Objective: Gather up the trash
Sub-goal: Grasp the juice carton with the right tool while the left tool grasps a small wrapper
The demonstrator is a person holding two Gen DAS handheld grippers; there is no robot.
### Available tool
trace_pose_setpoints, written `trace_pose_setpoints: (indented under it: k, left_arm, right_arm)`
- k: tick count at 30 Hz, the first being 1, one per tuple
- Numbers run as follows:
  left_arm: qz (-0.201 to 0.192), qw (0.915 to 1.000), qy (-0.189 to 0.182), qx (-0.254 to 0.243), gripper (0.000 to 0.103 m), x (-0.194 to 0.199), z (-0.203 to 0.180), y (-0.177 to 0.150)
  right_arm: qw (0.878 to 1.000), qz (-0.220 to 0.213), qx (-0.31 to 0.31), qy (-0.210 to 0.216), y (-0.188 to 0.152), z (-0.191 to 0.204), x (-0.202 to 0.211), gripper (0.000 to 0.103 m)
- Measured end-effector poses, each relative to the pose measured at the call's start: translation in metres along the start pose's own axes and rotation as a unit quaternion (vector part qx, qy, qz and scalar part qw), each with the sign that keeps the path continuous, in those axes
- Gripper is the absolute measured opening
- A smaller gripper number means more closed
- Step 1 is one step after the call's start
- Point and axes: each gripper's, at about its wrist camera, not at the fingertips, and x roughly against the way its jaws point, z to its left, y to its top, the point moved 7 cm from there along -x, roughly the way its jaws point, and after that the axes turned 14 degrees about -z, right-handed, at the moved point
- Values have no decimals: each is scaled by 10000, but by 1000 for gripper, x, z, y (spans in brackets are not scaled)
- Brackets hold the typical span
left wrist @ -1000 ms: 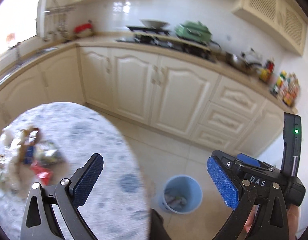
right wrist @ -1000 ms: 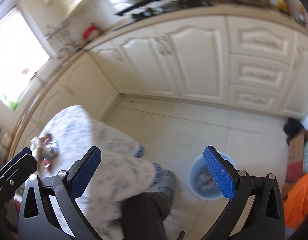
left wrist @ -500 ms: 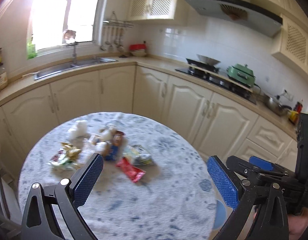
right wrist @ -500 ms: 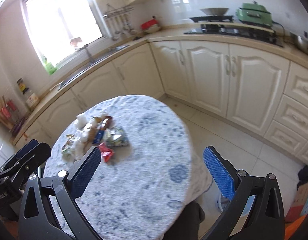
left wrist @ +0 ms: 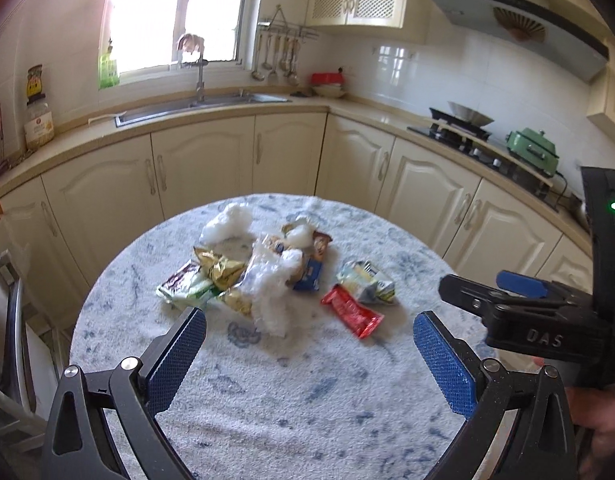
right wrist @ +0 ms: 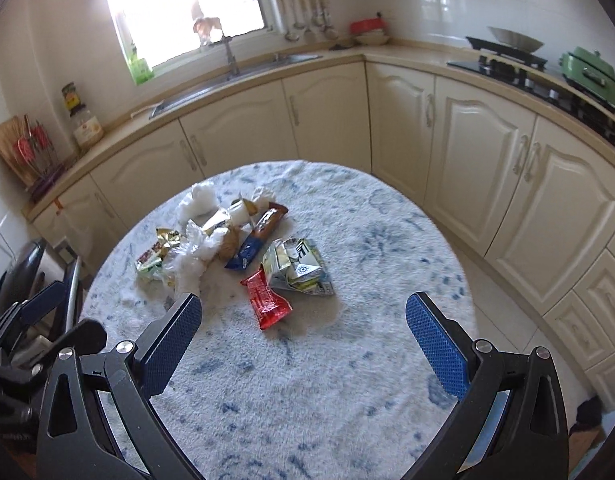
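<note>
Change: view swung from floor bin up to the surface (right wrist: 347, 380); trash pile (left wrist: 267, 276) now ahead of both fingers
Left gripper (left wrist: 309, 364): fingers spread, empty
Right gripper (right wrist: 303, 344): fingers spread, empty; red wrapper (right wrist: 267, 300) nearest
Meaning: next pick lined up

left gripper (left wrist: 309, 350) and right gripper (right wrist: 303, 338) — jaws wide apart, empty

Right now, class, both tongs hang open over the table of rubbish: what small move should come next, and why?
Probably lower the right tongs onto the red wrapper. It lies nearest them, flat at the pile's near edge on the table, and both the right and the left tongs are open and empty.
</note>
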Motion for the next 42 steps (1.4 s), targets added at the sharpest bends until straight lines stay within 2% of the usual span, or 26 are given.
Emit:
trace_pose_setpoints:
  k: [6,12,15,17,19,22,30,34,39,40,41,42]
  left_arm:
    - [373,9990,230,121,102,-37,5,-10]
    - [670,9966,416,226,102,-88,11,10]
    - [758,9959,457,183,102,-108,9,13]
    - [807,9955,466,150,102,-116,5,12]
    - [834,9954,460,122,102,-124,1,12]
    - [861,9955,395,68,102,-134,-8,8]
    - [881,9959,47,-206,102,-164,-43,0]
    - [966,9933,-158,-609,100,-191,-61,-8]
    - [1177,9872,-285,-1040,97,-230,-70,-20]
    - [1229,9857,-295,-1113,90,-236,-72,-24]
    - [1304,9839,-404,-1157,75,-244,-72,-28]
    - [1391,9825,-535,-1114,73,-249,-73,-31]
  right_arm:
    - [9988,458,124,105,-15,0,-61,103]
    - [9962,813,210,246,-26,1,-114,101]
    - [9940,1005,298,320,-33,3,-139,93]
    - [9931,1035,446,329,-38,5,-149,80]
    - [9925,965,690,282,-38,7,-148,70]
    - [9931,924,620,375,-39,-1,-142,69]
    - [9974,719,101,5,-41,-55,-104,69]
    - [9976,665,-89,-198,-39,-81,-87,69]
    - [9978,581,-193,-248,-36,-92,-74,69]
    - [9979,564,-213,-250,-35,-92,-72,69]
    - [9979,550,-221,-249,-35,-92,-71,69]
    - [9980,536,-224,-247,-34,-91,-70,69]
